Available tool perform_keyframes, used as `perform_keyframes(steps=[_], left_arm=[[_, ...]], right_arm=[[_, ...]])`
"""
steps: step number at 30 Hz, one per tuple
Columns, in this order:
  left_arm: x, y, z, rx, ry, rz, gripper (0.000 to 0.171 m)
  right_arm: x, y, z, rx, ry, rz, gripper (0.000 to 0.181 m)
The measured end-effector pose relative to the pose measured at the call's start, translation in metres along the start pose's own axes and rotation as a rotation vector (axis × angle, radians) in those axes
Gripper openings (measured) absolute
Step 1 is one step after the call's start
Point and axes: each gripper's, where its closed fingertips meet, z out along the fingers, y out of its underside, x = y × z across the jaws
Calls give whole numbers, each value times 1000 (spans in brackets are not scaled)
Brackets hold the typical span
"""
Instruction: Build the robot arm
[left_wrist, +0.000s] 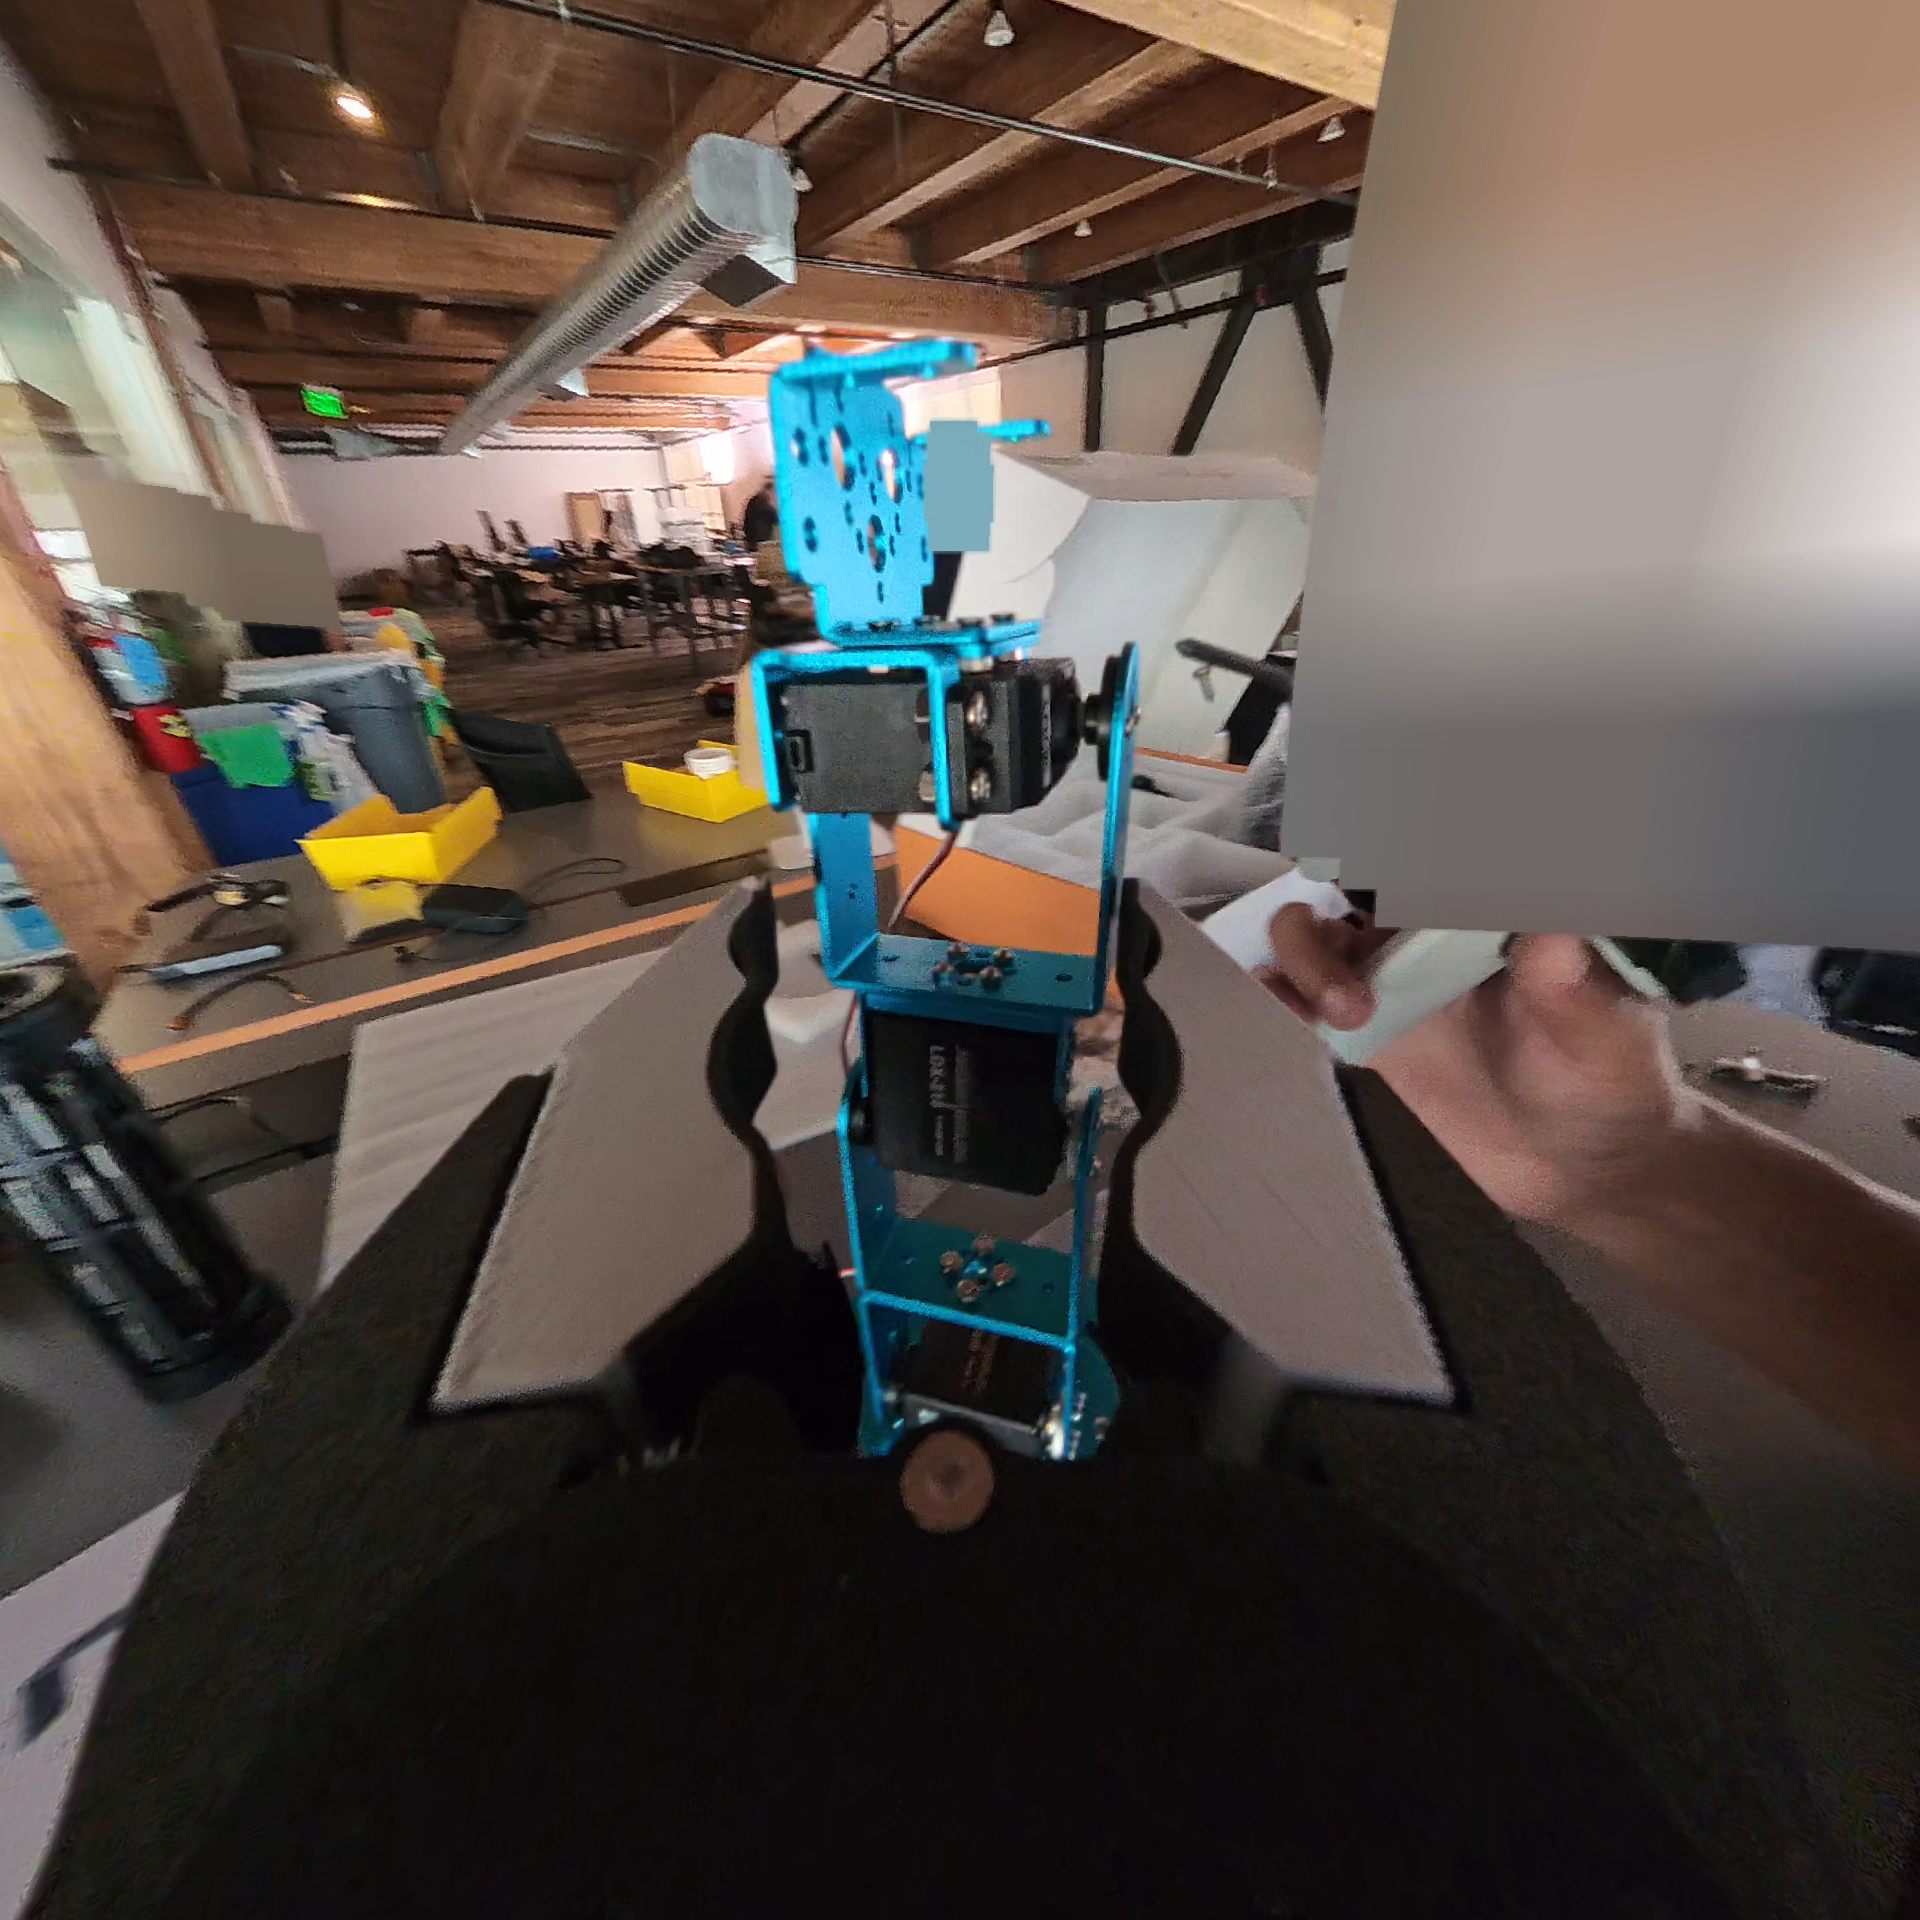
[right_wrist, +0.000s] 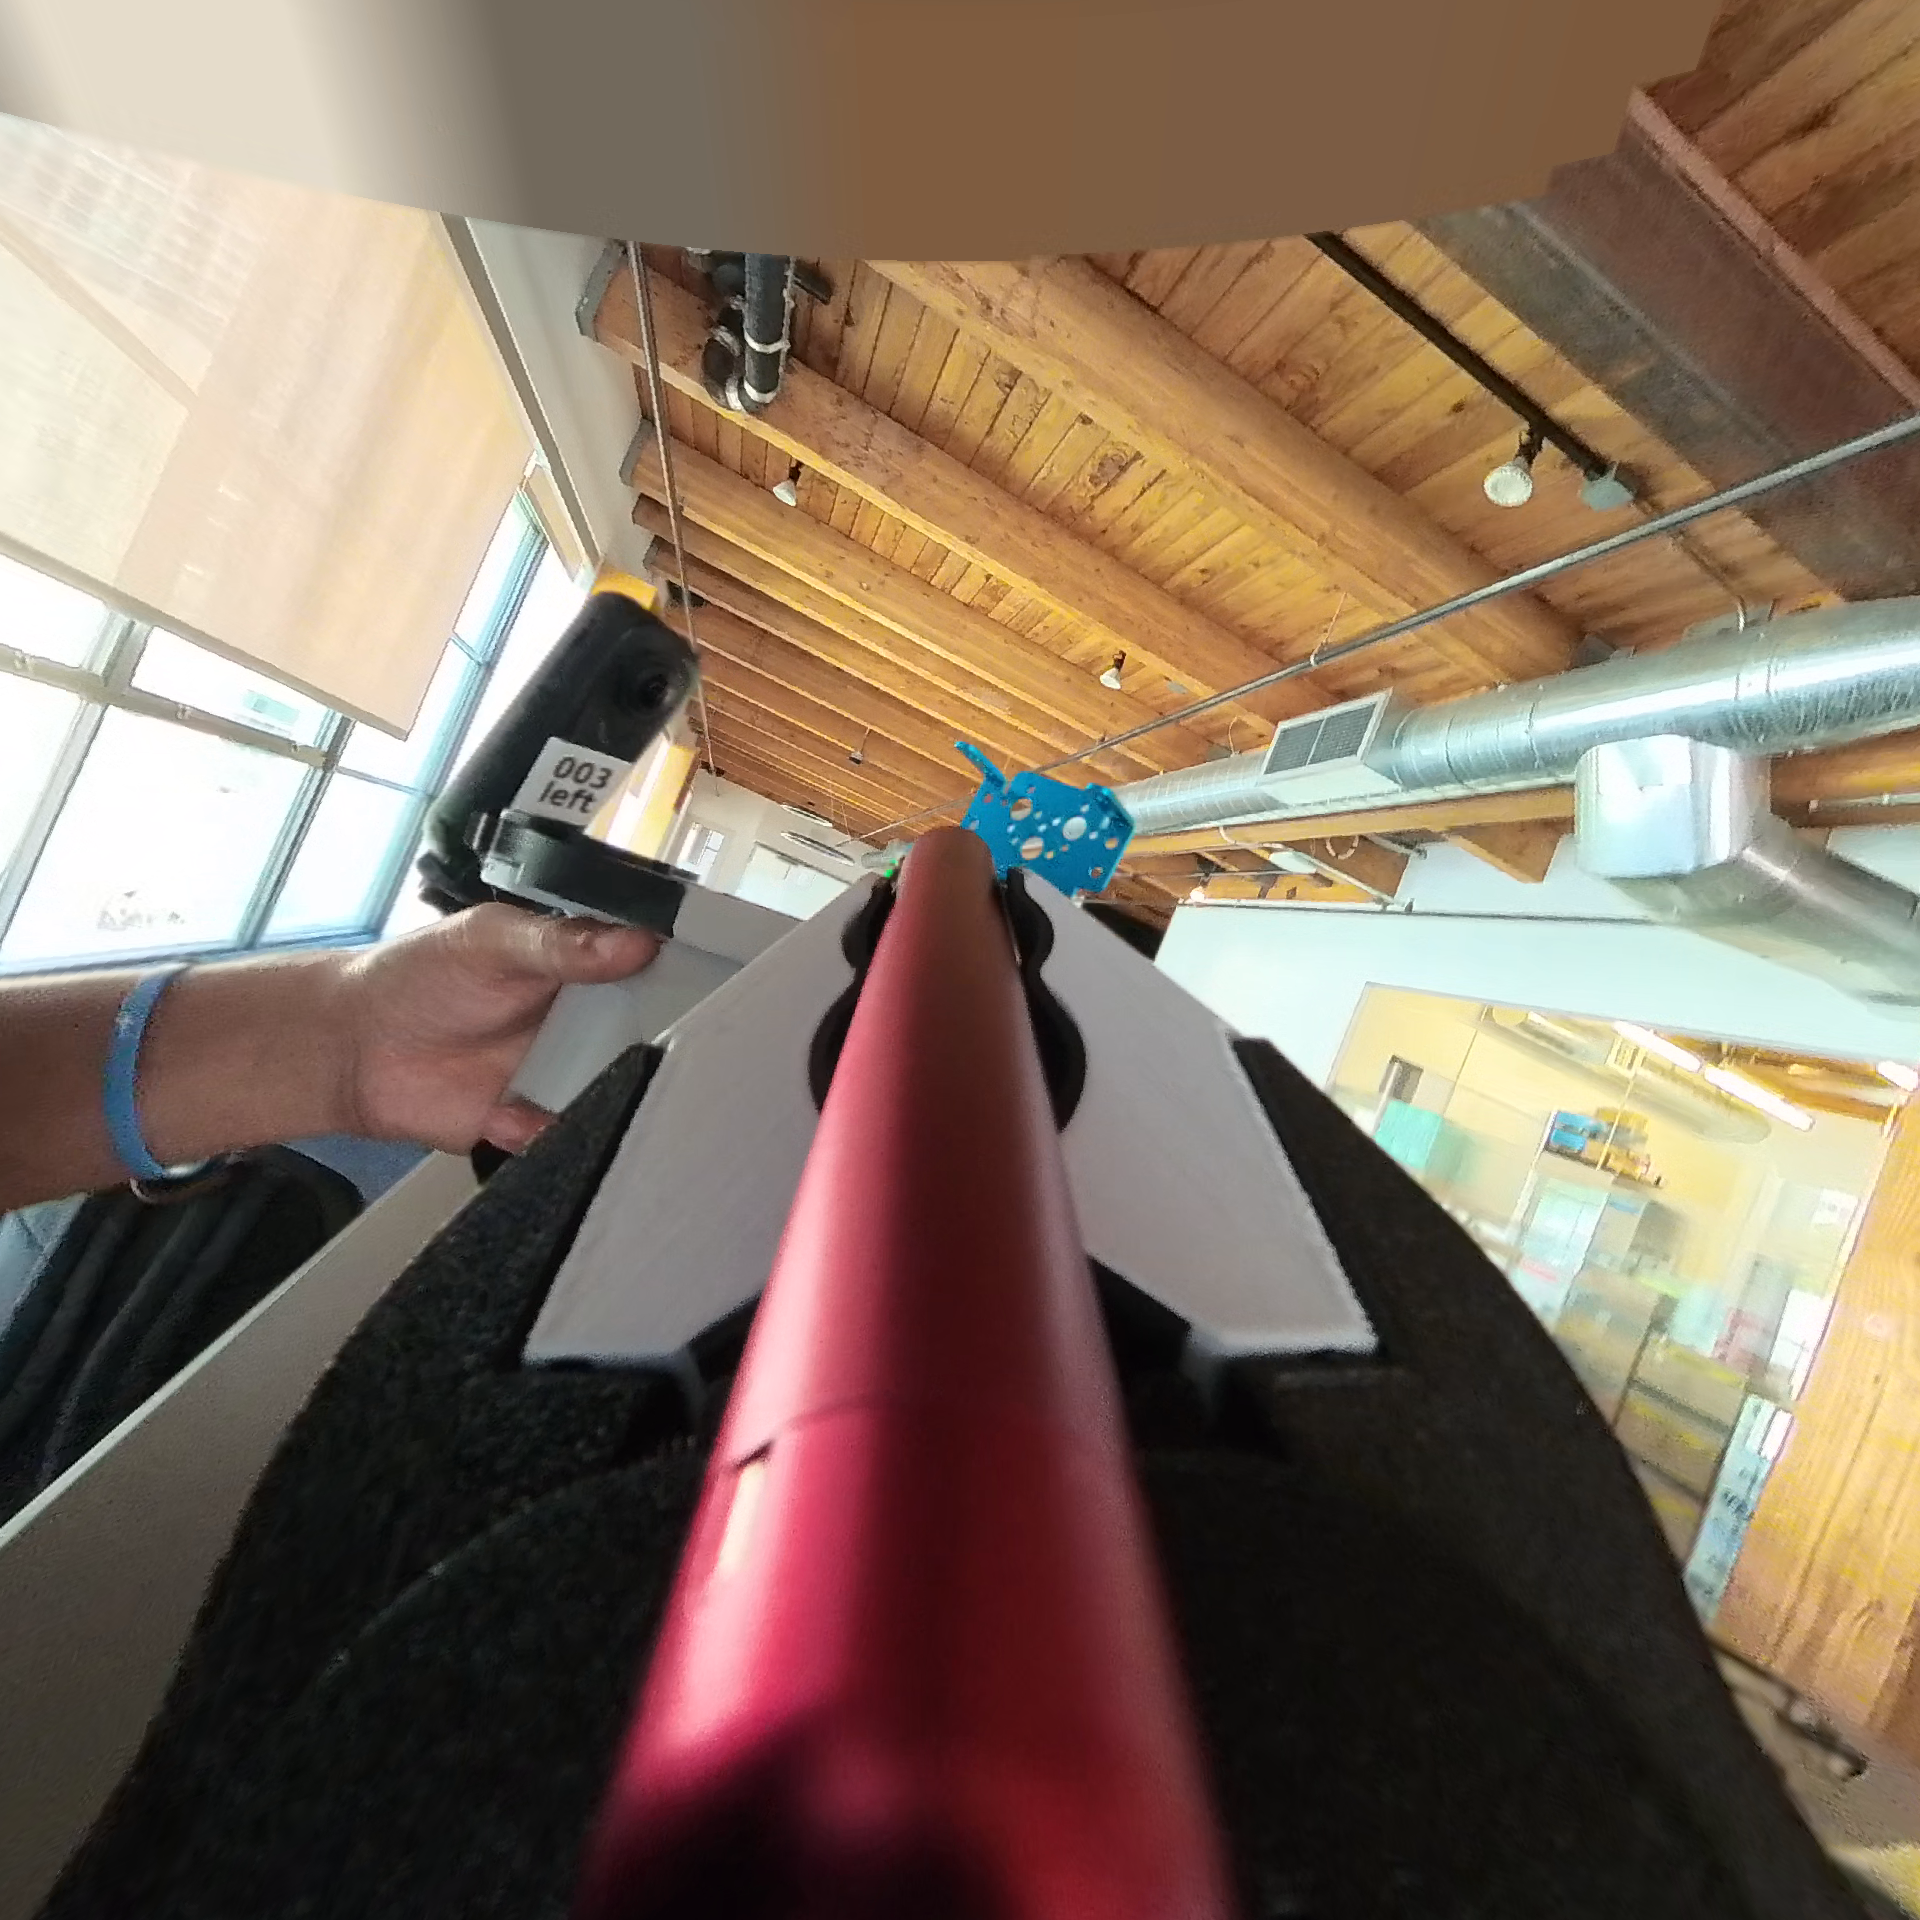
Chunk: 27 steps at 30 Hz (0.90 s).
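in the left wrist view the left claw (left_wrist: 951, 1049) is pinching a blue servo bracket arm (left_wrist: 956, 831), a chain of blue anodised metal brackets with black servos (left_wrist: 883, 748) bolted between them, held upright so that its perforated top plate (left_wrist: 857, 499) stands well above the fingertips against the timber ceiling. the grey fingers (left_wrist: 623, 1143) close on the lower links, and a thin servo wire (left_wrist: 920, 873) hangs loose in the open frame. a hand (left_wrist: 1507, 1049) comes in from the right, just beside the arm, holding something white; whether it touches the brackets cannot be told. well behind, a table (left_wrist: 582, 873) carries yellow bins (left_wrist: 405, 836) and cables. in the right wrist view the right claw (right_wrist: 940, 883) is pressed together on a red tube-shaped tool handle (right_wrist: 914, 1351) that runs forward along the fingers, its tip right at the blue top plate (right_wrist: 1044, 831); contact is hidden by the tube. to the left a hand (right_wrist: 447, 1023) grips the other gripper's handle, with a black camera (right_wrist: 582, 727) above it. the risks as i judge them: the jointed arm is gripped low and could fold or swing at a servo joint if the tool pushes sideways, the loose wire could snag, and the smooth round tube could twist or slide between the pads.
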Motion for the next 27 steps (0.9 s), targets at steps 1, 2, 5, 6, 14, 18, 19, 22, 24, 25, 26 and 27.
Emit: perform_keyframes(steps=[1,2,5,6,14,18,19,22,24,25,26,27], left_arm=[[-2,-2,-5,-3,-27,22,66],[-3,-4,-11,-7,-55,36,65],[5,-13,-30,4,-113,100,60],[12,-14,-35,0,-117,130,57],[62,-25,-40,41,35,12,38],[68,-31,-49,113,173,-145,33],[64,-27,-51,109,183,-153,33],[32,-3,-63,45,113,-127,29],[14,27,-73,-64,87,-126,29],[0,44,-80,-121,32,-110,28],[-15,62,-86,-182,-33,-95,27],[-26,82,-93,-248,-74,-89,27]], right_arm=[[1,-2,0,-9,16,37,22],[2,-3,-1,-17,34,79,22],[-6,-5,-1,-59,52,210,22],[-10,-6,0,-75,57,238,22],[-44,-22,14,-171,100,400,22],[-55,-29,24,-213,93,424,22],[-55,-28,25,-234,100,418,22],[-48,-18,11,-324,167,411,22],[-46,0,-16,-458,227,418,22],[-47,12,-34,-543,267,401,23],[-50,25,-54,-630,299,374,22],[-55,39,-72,-714,328,364,22]])
